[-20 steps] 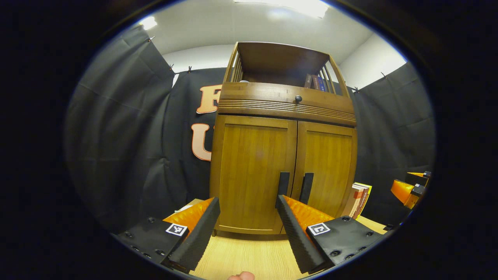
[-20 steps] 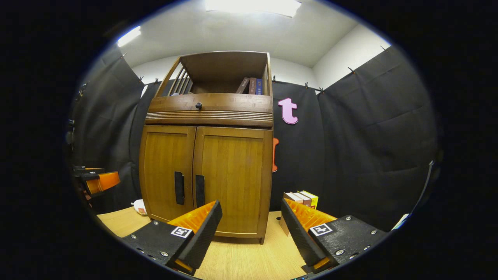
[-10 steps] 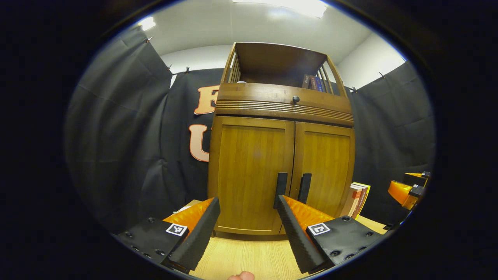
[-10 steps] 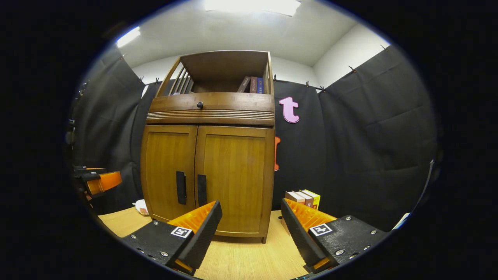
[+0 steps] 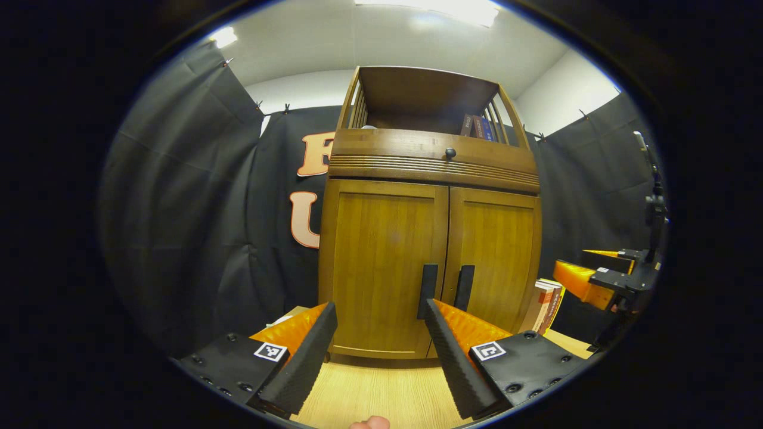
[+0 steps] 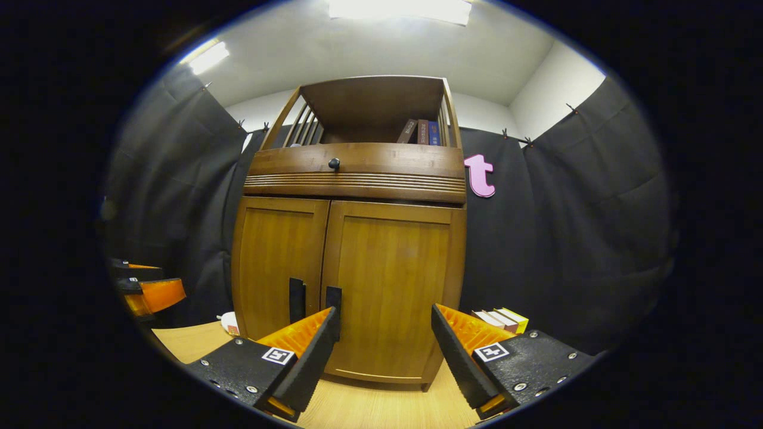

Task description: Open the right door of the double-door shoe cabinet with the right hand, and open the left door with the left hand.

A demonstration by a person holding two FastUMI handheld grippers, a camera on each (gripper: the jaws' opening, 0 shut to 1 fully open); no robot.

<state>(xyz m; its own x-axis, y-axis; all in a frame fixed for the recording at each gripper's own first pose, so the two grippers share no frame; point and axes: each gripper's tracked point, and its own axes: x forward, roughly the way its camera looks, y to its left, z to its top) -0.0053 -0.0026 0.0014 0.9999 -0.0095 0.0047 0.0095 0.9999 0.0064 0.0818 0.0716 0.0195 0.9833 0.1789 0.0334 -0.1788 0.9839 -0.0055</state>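
Open left gripper (image 5: 377,333) faces closed brown wooden double-door cabinet (image 5: 430,262); black bar handles (image 5: 427,283) just past its right finger; other orange gripper (image 5: 587,280) far right.

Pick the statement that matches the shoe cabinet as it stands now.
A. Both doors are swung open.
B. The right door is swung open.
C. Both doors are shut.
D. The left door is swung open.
C: on the shoe cabinet, the left door and the right door both lie flush in the frame, meeting at the centre seam, with both gripper jaws open and short of the handles.
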